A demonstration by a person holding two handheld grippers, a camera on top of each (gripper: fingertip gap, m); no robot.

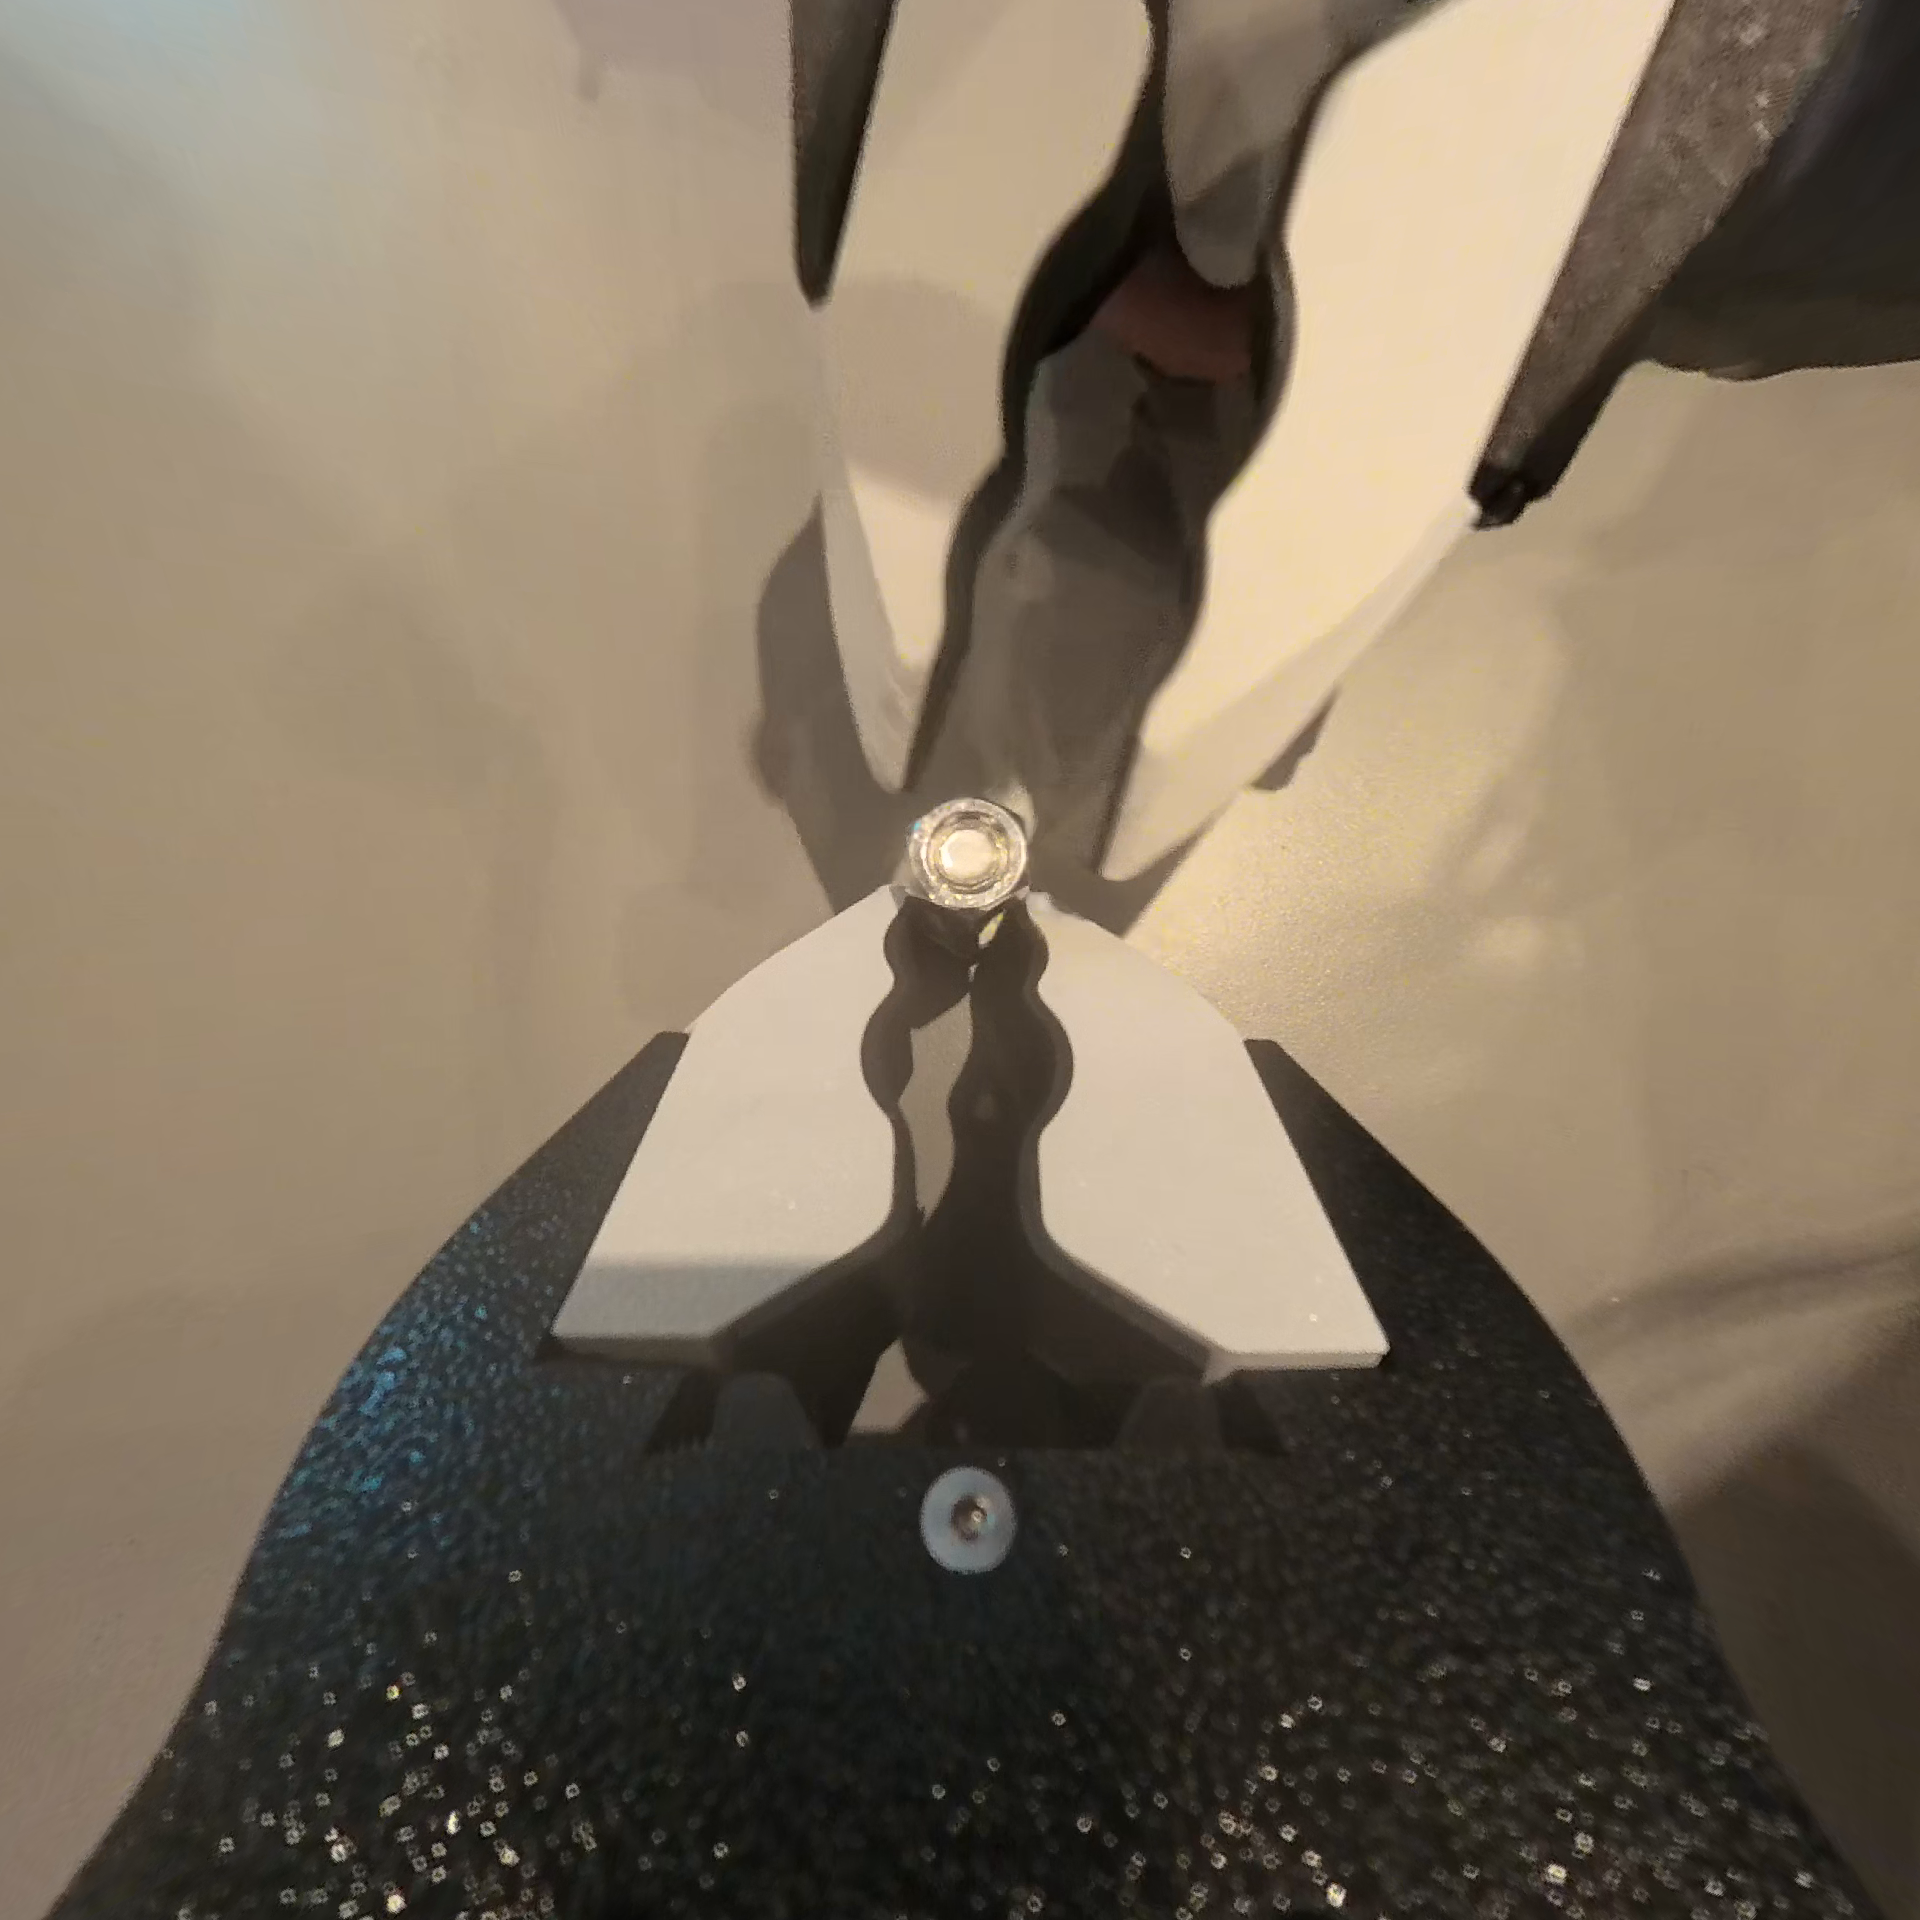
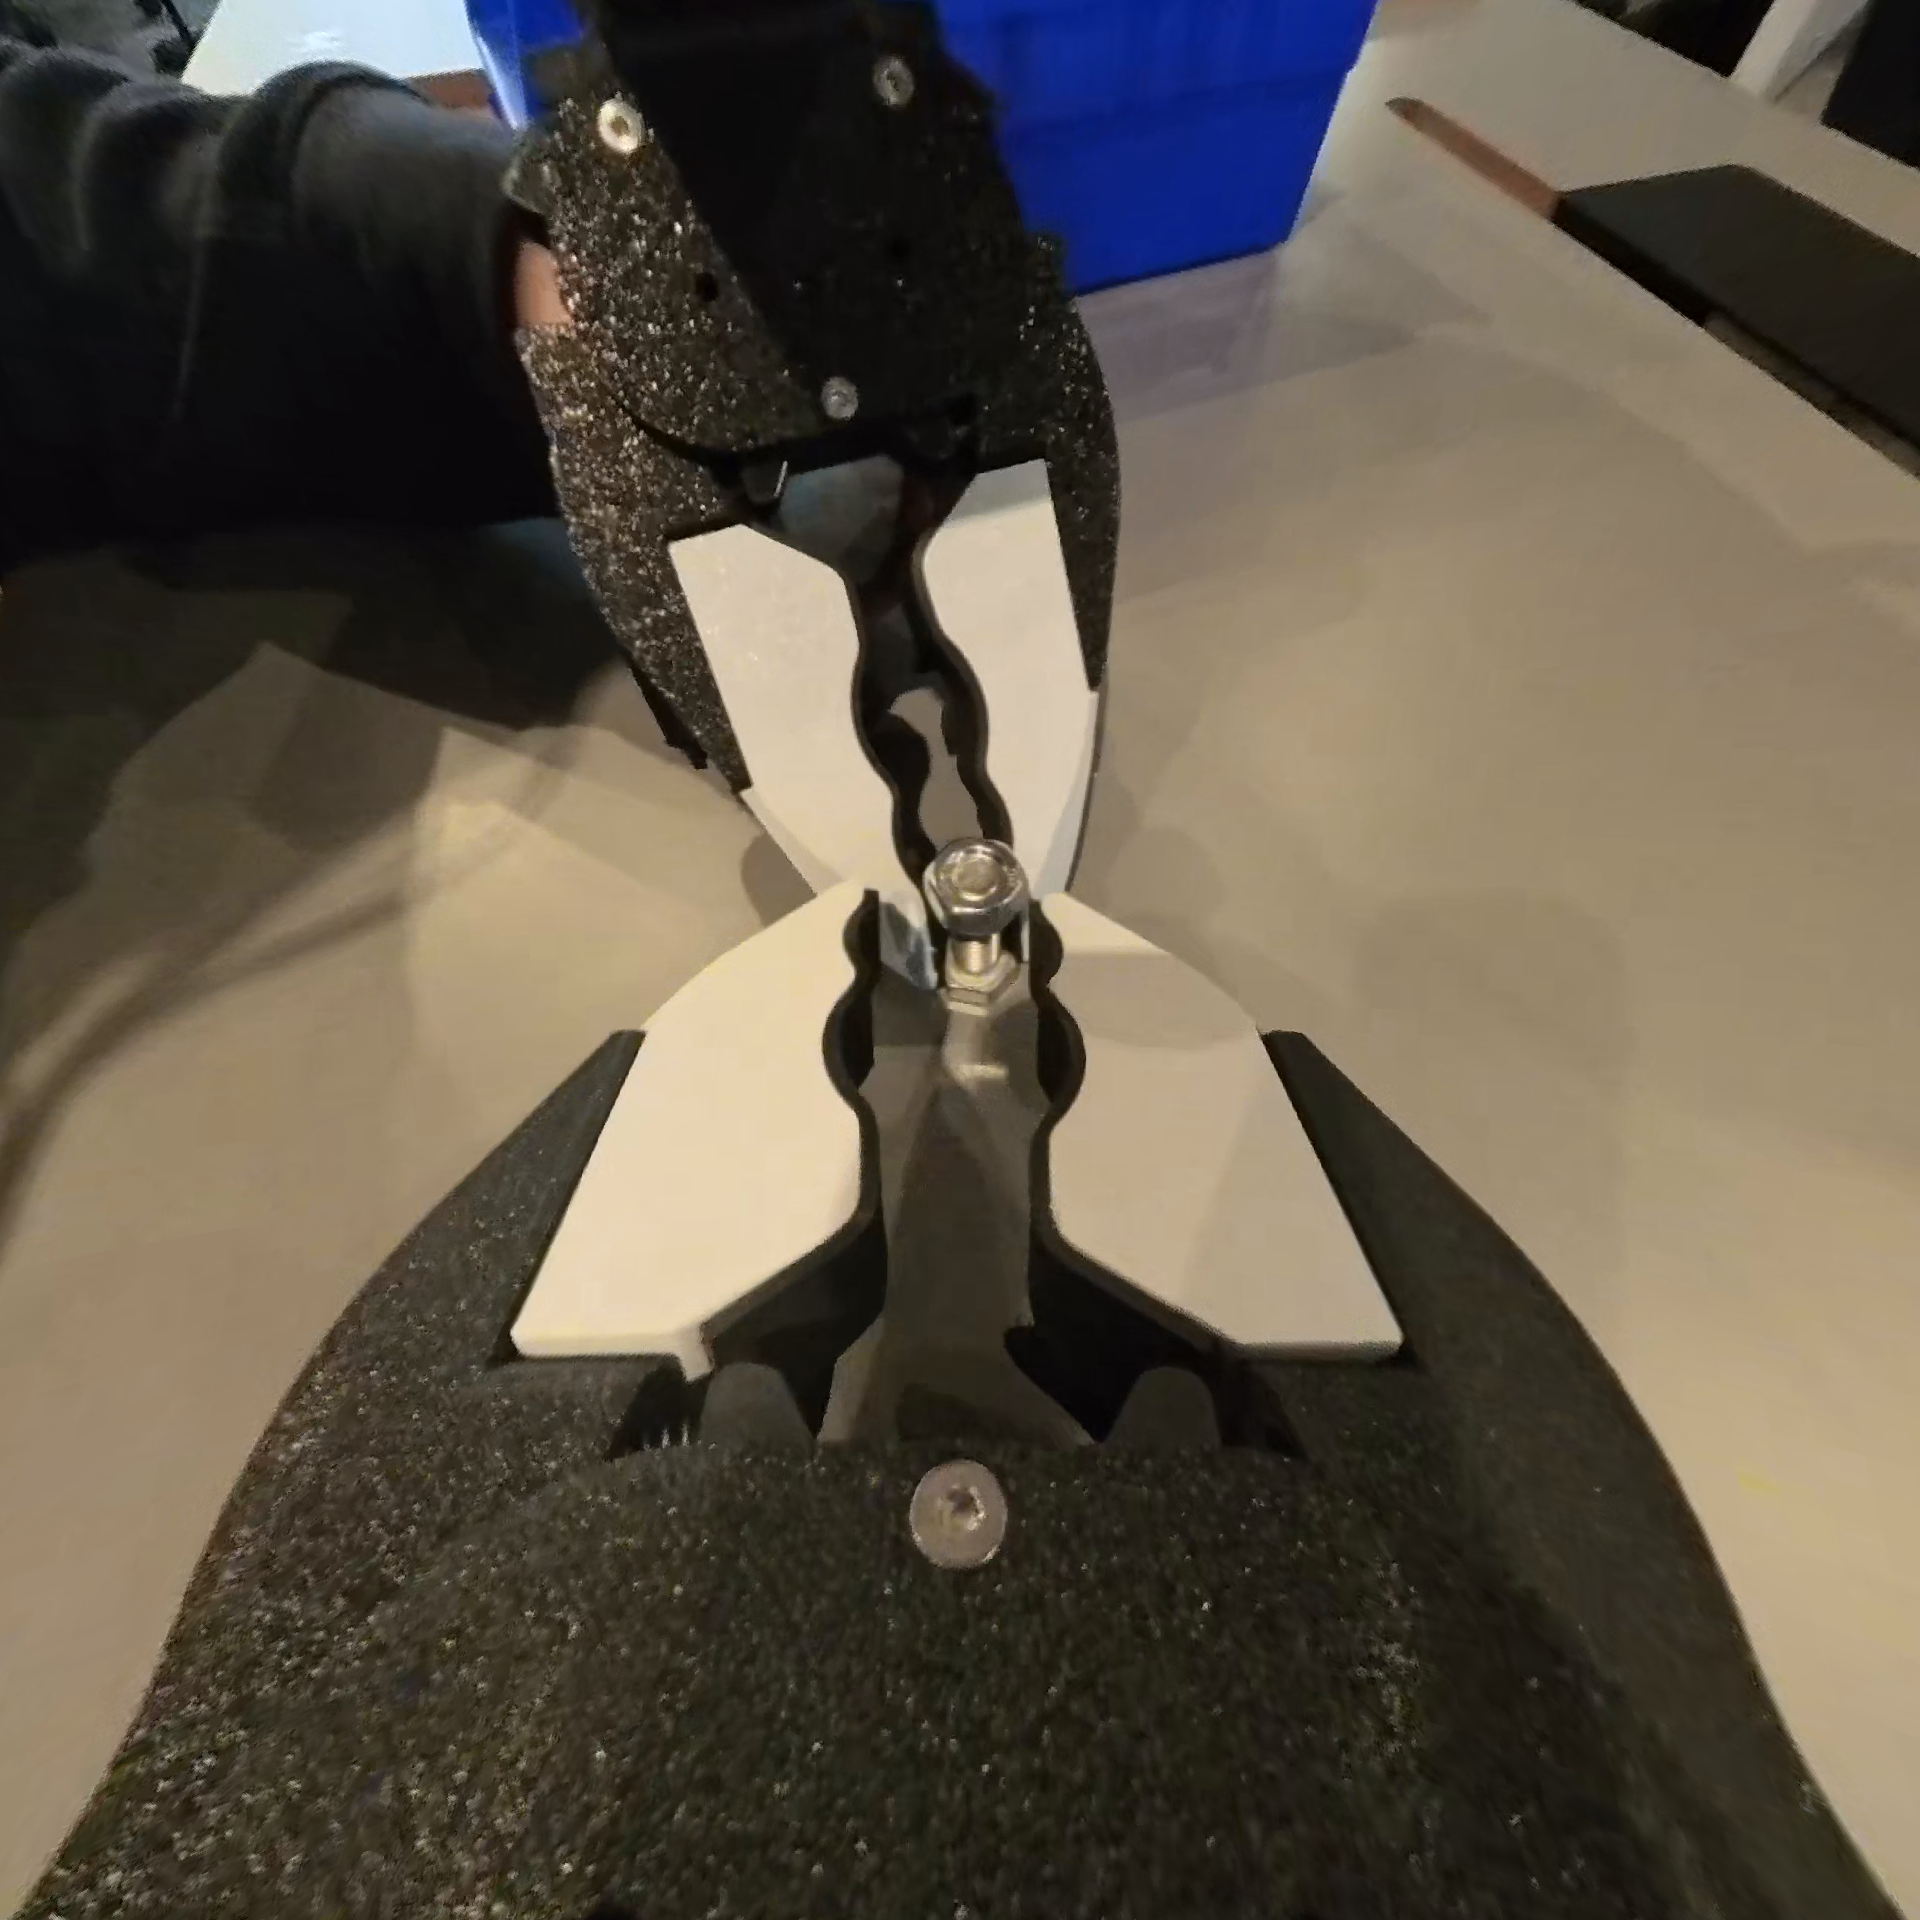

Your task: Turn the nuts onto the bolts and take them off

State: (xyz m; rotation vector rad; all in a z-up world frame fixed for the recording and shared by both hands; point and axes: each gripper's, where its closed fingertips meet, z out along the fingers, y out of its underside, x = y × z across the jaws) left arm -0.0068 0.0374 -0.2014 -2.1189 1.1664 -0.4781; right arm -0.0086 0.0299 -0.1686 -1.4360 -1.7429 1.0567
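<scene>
A silver bolt stands head up between both grippers, above the pale table. A nut sits on its threaded shank below the head. My left gripper is shut on the bolt just under its round head. In the right wrist view its white fingers come in from the top. My right gripper faces it with its fingertips on either side of the nut and appears shut on it. In the left wrist view its fingers are blurred.
A blue bin stands at the back of the table behind the left gripper. A flat black pad lies at the back right. A person's dark sleeve reaches in from the left.
</scene>
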